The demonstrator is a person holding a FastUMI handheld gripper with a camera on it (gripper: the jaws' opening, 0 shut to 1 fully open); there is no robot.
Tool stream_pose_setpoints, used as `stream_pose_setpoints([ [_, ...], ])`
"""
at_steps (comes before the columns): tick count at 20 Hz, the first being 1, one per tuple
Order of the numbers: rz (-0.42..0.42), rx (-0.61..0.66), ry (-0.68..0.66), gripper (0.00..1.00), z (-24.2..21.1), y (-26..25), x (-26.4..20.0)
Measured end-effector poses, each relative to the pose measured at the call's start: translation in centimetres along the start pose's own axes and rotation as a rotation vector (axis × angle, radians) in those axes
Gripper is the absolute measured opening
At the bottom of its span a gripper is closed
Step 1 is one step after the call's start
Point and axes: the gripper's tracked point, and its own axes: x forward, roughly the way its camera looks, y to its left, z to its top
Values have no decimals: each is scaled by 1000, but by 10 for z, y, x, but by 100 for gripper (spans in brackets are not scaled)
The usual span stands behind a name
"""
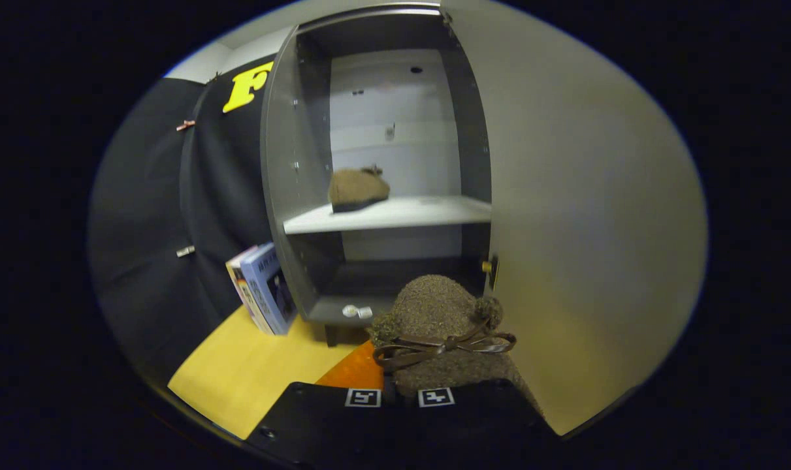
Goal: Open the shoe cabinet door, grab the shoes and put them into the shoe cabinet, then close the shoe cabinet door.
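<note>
The shoe cabinet stands open, its door swung wide to the right. One brown fuzzy slipper already sits on the middle shelf, toward its left side. The second slipper, the one with a ribbon bow across its top, rides at the gripper, its heel end tucked between the two fingers, which look pressed in on it from either side; judging by that, it is pinched and being carried toward the cabinet.

To land it well, I would say the slipper should go in level, toe first, and settle on the bare right part of the shelf, just beside its mate and not on top of it. The lower compartment is open as well.

The opening is bounded by the left side panel and by the door's hinge edge on the right, where a small yellow fitting sticks out near the slipper's toe. That is the edge to mind. A few books lean against the cabinet's left side on the yellow floor, clear of the path.
</note>
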Motion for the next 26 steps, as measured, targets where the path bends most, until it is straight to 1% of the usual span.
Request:
stream_pose_setpoints([
  [2, -1, -6, -30, 6, 41, 8, 5],
  [5, 1, 15, -64, 6, 99, 18, 29],
  [8, -3, 21, -74, 6, 145, 28, 67],
  [11, -30, 5, -76, 6, 177, 27, 115],
  [14, -44, -2, -58, 7, 193, 25, 169],
  [17, -85, -32, -36, 7, 197, 11, 220],
  [21, -119, -1, -34, 7, 201, -4, 278],
  [25, -169, -13, 0, 7, 190, -20, 329],
  [26, -187, -26, 3, 9, 188, -23, 340],
])
